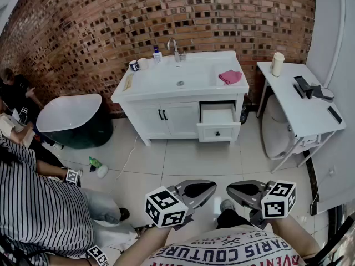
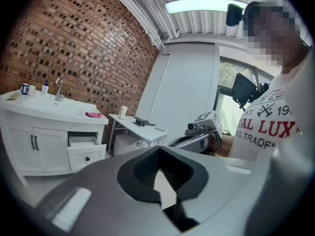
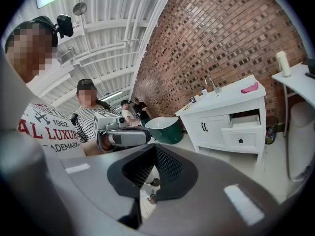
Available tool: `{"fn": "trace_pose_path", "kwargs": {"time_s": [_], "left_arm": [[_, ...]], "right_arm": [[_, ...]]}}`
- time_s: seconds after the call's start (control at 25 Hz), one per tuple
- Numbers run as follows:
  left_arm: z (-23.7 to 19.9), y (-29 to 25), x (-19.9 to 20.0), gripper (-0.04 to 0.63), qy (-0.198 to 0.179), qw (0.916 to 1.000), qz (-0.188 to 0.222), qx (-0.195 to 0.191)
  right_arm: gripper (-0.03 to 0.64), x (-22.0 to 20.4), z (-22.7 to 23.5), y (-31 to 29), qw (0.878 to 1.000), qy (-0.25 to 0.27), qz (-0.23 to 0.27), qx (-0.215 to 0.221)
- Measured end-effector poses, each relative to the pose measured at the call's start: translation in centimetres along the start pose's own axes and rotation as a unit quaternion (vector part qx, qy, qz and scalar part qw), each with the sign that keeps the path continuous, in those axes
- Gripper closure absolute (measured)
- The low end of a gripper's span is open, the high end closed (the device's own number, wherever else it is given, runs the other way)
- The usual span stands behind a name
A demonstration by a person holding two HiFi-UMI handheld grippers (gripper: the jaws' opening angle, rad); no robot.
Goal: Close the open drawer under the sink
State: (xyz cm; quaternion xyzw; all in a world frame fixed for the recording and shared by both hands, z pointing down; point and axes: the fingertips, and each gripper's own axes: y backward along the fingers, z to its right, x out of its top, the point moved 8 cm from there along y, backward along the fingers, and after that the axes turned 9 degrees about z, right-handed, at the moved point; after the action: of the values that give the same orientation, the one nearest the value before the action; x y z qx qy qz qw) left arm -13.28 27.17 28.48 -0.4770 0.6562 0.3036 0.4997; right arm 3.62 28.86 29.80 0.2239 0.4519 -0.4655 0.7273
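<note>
Against the brick wall stands a white vanity (image 1: 166,87) with a sink (image 1: 180,82). Its lower right drawer (image 1: 217,121) is pulled out, with a black knob on the front; the same drawer (image 2: 86,156) (image 3: 241,139) shows in both gripper views. Held low near the person's body and far from the vanity, my left gripper (image 1: 209,188) and right gripper (image 1: 232,189) point their tips toward each other. Both are shut, with nothing held. In the gripper views the left gripper (image 2: 159,151) and right gripper (image 3: 155,151) have their jaws together.
A white side table (image 1: 302,112) with a cup and dark items stands right of the vanity. A green tub (image 1: 75,121) sits to its left, with seated people (image 1: 39,204) nearby. A pink cloth (image 1: 229,76) lies on the countertop. A green bottle (image 1: 97,168) lies on the tiled floor.
</note>
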Motion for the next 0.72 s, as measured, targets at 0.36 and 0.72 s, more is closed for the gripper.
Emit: {"fn": "trace_pose_path", "kwargs": {"time_s": [0.36, 0.72], "left_arm": [[-7.3, -5.2, 1.1, 0.611, 0.004, 0.9997, -0.018, 0.013], [-19.8, -13.0, 3.3, 0.611, 0.034, 0.9983, -0.027, 0.039]], "right_arm": [[0.611, 3.3, 8.9, -2.6, 1.0, -0.008, 0.003, 0.01], [0.611, 9.3, 23.1, -7.3, 1.0, -0.015, -0.016, 0.002]]}}
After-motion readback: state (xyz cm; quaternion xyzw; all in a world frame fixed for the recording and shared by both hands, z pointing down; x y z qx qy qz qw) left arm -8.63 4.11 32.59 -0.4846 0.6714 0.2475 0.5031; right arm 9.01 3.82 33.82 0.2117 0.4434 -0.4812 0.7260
